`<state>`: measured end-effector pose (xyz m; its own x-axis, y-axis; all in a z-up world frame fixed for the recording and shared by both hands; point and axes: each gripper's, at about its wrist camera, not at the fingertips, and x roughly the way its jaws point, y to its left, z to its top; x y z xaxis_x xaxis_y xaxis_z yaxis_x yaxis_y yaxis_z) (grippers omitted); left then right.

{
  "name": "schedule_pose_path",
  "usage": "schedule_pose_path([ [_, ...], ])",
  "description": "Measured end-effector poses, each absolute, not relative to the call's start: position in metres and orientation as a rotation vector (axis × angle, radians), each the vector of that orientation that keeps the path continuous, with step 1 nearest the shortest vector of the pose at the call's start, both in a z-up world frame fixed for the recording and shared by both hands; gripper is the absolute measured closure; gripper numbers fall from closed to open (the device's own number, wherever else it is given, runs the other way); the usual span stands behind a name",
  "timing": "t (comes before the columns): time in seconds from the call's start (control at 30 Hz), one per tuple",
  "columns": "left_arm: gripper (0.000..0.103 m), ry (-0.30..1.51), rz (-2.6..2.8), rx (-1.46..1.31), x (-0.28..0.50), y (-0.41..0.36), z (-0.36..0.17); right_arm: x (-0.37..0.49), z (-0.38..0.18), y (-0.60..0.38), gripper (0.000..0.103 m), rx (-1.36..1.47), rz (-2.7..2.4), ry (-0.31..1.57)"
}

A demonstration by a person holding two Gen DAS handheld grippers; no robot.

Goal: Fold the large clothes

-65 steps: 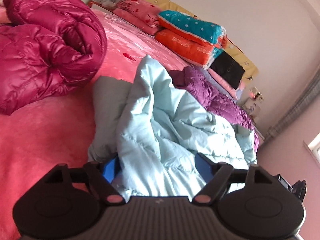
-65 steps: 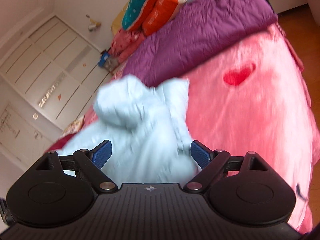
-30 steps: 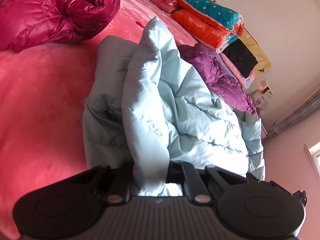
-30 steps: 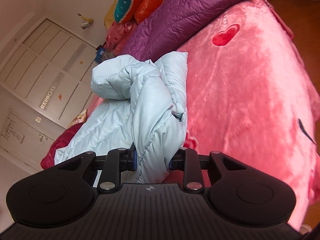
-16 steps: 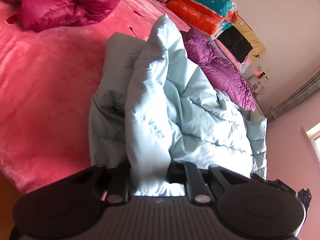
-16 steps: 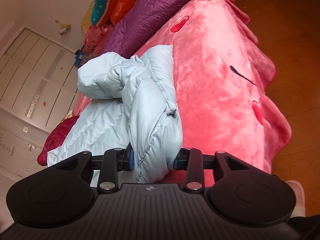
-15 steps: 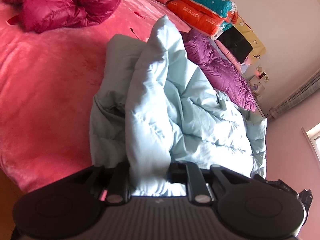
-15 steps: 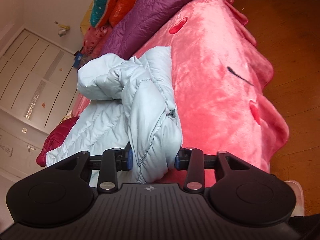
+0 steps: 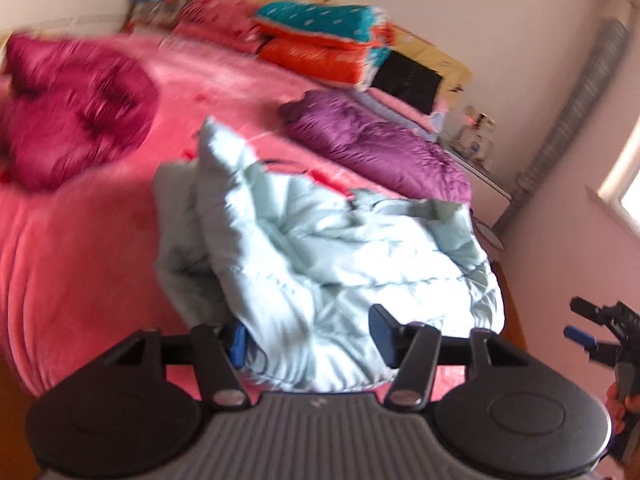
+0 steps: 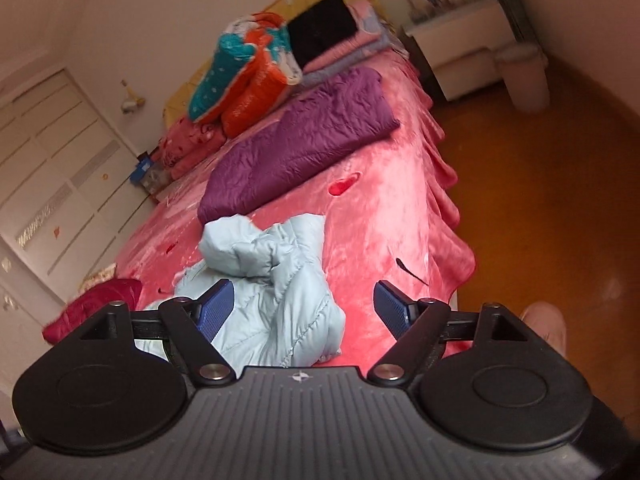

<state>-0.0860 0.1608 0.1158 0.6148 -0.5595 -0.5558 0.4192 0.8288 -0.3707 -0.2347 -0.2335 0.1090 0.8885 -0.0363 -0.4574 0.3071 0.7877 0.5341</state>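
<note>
Progress: pale blue quilted puffer jacket (image 9: 320, 264) lies crumpled, not flat, near the near edge of the pink plush bed (image 9: 80, 280); by my reading no tidy fold is made yet, so spreading and folding are all left.
Left gripper (image 9: 308, 338): jaws spread wide, holding nothing; the jacket's near hem lies between and under the blue pads.
Right gripper (image 10: 306, 314): jaws wide apart, empty; a bunched part of the jacket sits just beyond the left pad.
Jacket count: one pale blue.
Other garments: one purple quilted coat (image 10: 304, 140) lying flat and far right on the bed, which looks already folded; one crimson shiny puffer coat (image 9: 76, 108) heaped far left, blurred.
Bedding: one stack of teal and orange pillows (image 10: 248, 72) at the headboard.
Remaining: likely the blue jacket, then perhaps the crimson one.
</note>
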Motion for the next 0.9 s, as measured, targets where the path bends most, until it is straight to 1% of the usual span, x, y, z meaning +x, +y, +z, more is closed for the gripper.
schedule_pose_path([
  [0.03, 0.04, 0.695, -0.563, -0.197, -0.089, 0.158, 0.12, -0.233, 0.111, -0.23, 0.005, 0.606, -0.179, 0.45],
  [0.17, 0.036, 0.648, -0.532, -0.178, -0.092, 0.154, 0.136, -0.208, 0.116, -0.208, 0.004, 0.462, -0.101, 0.483],
  [0.3, 0.024, 0.581, -0.458, -0.11, -0.1, 0.153, 0.15, -0.18, 0.112, -0.194, 0.004, 0.367, -0.017, 0.513],
  [0.37, 0.021, 0.552, -0.413, -0.068, -0.102, 0.153, 0.157, -0.166, 0.106, -0.189, 0.004, 0.335, 0.012, 0.533],
  [0.43, 0.02, 0.557, -0.419, -0.065, -0.101, 0.154, 0.16, -0.149, 0.099, -0.184, 0.004, 0.304, 0.04, 0.562],
  [0.53, 0.02, 0.622, -0.519, -0.08, -0.098, 0.142, 0.154, -0.132, 0.092, -0.176, 0.004, 0.244, 0.075, 0.585],
  [0.77, 0.022, 0.74, -0.702, 0.034, -0.083, 0.078, 0.116, -0.084, 0.076, -0.176, 0.004, 0.19, 0.169, 0.657],
  [0.9, 0.024, 0.78, -0.678, 0.071, -0.056, 0.06, 0.097, -0.06, 0.062, -0.178, 0.004, 0.124, 0.164, 0.696],
])
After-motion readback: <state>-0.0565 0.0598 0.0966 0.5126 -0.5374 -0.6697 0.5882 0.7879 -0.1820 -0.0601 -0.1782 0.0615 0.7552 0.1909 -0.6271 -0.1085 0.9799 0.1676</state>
